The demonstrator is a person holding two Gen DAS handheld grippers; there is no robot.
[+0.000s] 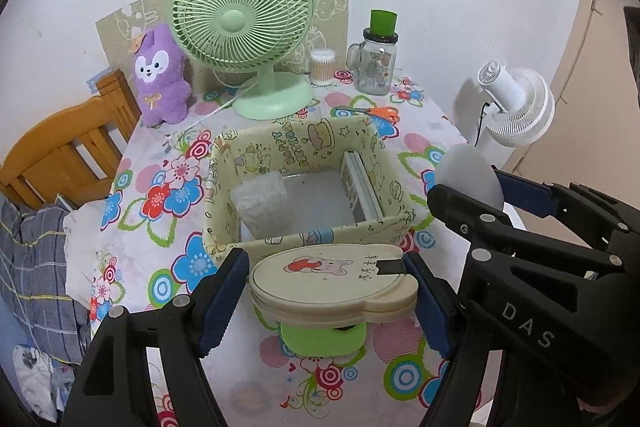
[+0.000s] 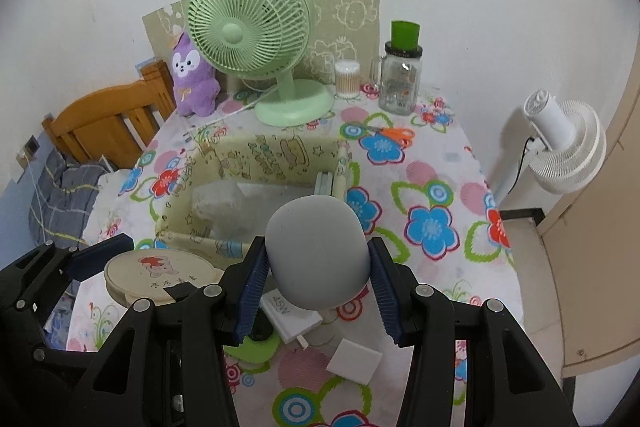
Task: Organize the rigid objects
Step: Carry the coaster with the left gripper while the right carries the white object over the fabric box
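Cream round case (image 1: 326, 281) with a rabbit print, pinched across its width by the jaws of the left gripper (image 1: 328, 291), hanging above the counter (image 1: 132, 239) just on the near side of the printed storage box (image 1: 224, 227); box straight ahead of both sets of jaws, open top facing up, so a short carry forward and down judged enough. Long axis of the case lying crosswise between the pads, hinge tab toward the right pad. Grey rounded object (image 2: 318, 253) clamped between the jaws of the right gripper (image 2: 318, 279), over the box's near right corner, about as near to the opening as the left. Inside the box already: a clear wrapped item on the left, a flat white thing on edge against the right wall. Readable writing: "DAS" on the right gripper's body, "45W" on the white charger (image 2: 290, 317) below, "HAPPY BIRTHDAY" apparently on the box's far wall; small characters on the case lid too small to read.
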